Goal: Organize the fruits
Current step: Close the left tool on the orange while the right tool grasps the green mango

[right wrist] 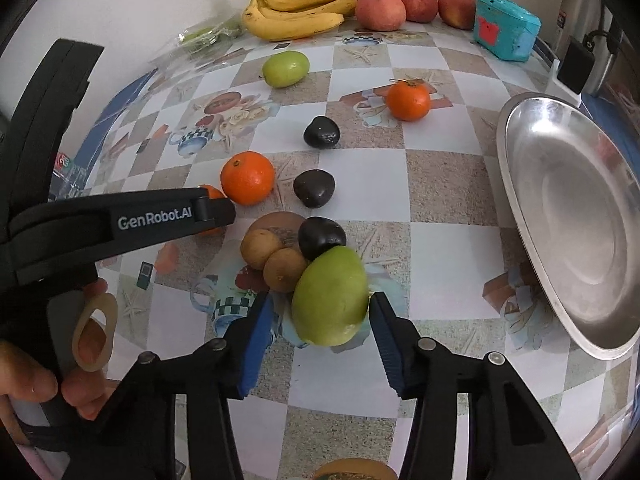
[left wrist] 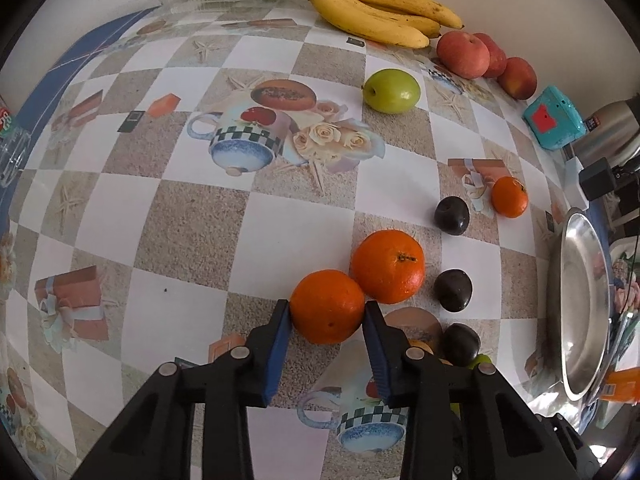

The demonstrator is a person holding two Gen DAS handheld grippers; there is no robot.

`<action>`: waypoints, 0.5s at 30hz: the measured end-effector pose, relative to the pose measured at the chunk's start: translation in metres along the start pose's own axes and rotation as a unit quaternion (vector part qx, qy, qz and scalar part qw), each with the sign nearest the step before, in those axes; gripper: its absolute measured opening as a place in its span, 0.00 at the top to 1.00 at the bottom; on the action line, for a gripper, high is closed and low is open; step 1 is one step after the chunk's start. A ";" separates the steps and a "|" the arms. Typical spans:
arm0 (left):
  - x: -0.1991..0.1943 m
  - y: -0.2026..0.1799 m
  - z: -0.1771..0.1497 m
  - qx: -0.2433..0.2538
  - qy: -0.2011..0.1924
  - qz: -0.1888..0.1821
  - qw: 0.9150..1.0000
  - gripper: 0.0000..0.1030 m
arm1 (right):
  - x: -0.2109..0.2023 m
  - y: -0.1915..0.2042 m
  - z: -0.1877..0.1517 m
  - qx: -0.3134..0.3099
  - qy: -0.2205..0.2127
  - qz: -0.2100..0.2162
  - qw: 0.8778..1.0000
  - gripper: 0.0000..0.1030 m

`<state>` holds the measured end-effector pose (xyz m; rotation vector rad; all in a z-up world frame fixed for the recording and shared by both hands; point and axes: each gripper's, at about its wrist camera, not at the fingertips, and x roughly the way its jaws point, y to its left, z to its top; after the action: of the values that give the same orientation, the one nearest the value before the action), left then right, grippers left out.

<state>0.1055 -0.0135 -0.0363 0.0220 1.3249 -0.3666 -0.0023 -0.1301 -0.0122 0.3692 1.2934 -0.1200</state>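
left tool (left wrist: pixel 326 312) pads pressed on both flanks of an orange (left wrist: pixel 327 306), gripped; the fruit sits low against the tabletop (left wrist: pixel 192 232). a second, larger orange (left wrist: pixel 388 266) touches it just behind. no telling from this view whether the held orange is lifted clear of the surface.

right tool (right wrist: pixel 320 312) around a green mango (right wrist: pixel 330 296): right pad touching the fruit's side, left pad just beside it, contact on that side unclear. so cannot tell whether the grip is firm. mango leans against a dark plum (right wrist: pixel 321 236) and two small brown fruits (right wrist: pixel 272 258) clustered behind it.

the left tool's arm reaches in from the left edge of the right wrist view, a hand (right wrist: pixel 44 376) wrapped on its handle.

other fruit on the checkered tabletop:
- two more dark plums (right wrist: pixel 314 187) in a loose line running away from the cluster
- a small tangerine (right wrist: pixel 408 101) farther back
- a green apple (right wrist: pixel 285 68) alone near the back
- banana bunch (right wrist: pixel 298 14) against the wall, three red apples (right wrist: pixel 380 10) in a row beside it
- clear plastic pack of green produce (right wrist: pixel 208 36) left of the bananas

steel bowl (right wrist: pixel 516 168) at the right edge of the tabletop, tilted in view, nothing inside. teal box (right wrist: pixel 506 32) at the back right, beyond the red apples.
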 end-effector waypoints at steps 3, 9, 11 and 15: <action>-0.001 -0.001 0.000 0.002 -0.004 0.006 1.000 0.63 | 0.000 -0.003 0.001 0.006 0.000 -0.002 1.000 0.57; -0.006 -0.002 -0.001 -0.002 -0.009 0.008 1.000 0.63 | -0.001 -0.006 0.001 0.009 -0.002 0.003 1.000 0.60; -0.008 0.000 -0.001 -0.006 -0.012 0.009 1.000 0.63 | -0.002 -0.007 0.001 0.011 -0.003 0.003 1.000 0.60; -0.018 0.001 -0.001 -0.013 -0.023 0.005 1.000 0.64 | -0.009 -0.007 0.003 0.013 -0.013 0.011 1.000 0.60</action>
<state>0.1012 -0.0079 -0.0193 -0.0015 1.2840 -0.3400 -0.0041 -0.1387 -0.0042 0.4038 1.2619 -0.1227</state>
